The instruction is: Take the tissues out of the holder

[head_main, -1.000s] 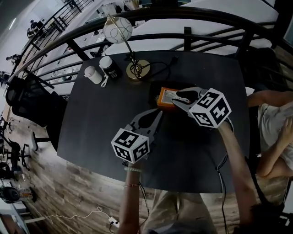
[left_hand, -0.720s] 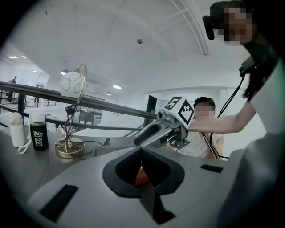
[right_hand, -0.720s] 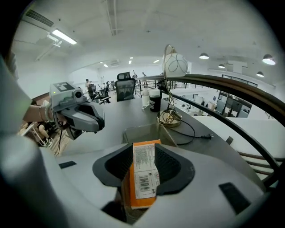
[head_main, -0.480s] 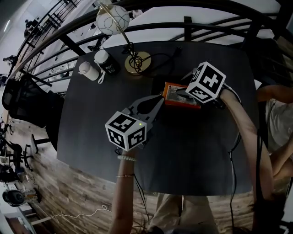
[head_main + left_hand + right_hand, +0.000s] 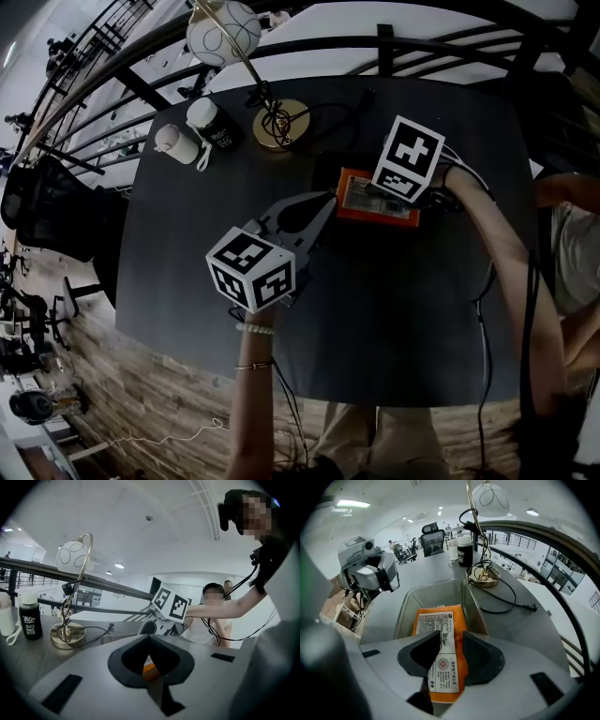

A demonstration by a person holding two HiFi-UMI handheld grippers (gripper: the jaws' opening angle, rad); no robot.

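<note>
An orange tissue pack (image 5: pixel 440 620) with a white label lies flat in a clear holder (image 5: pixel 405 606) on the dark table (image 5: pixel 206 244). In the head view the pack (image 5: pixel 361 197) shows just below the right gripper's marker cube (image 5: pixel 408 159), which hides the jaws. My right gripper (image 5: pixel 451 641) hovers over the pack's near end, open, its fingertips apart above the label and not pressing it. My left gripper (image 5: pixel 324 201) is shut, its tips pointing at the holder's left end from a short way off. In the left gripper view (image 5: pixel 149 637), orange shows through the gap behind the closed tips.
A gold lamp base (image 5: pixel 281 139) with a globe shade (image 5: pixel 222 30) and a cable (image 5: pixel 347 117) stands behind the holder. A black bottle (image 5: pixel 217 131) and a white bottle (image 5: pixel 173 142) are at the back left. A railing (image 5: pixel 309 47) runs behind the table. A seated person (image 5: pixel 567 234) is at the right.
My right gripper has moved back and left until its cube sits over the holder, and its jaws have spread. My left gripper drifted slightly left, still shut.
</note>
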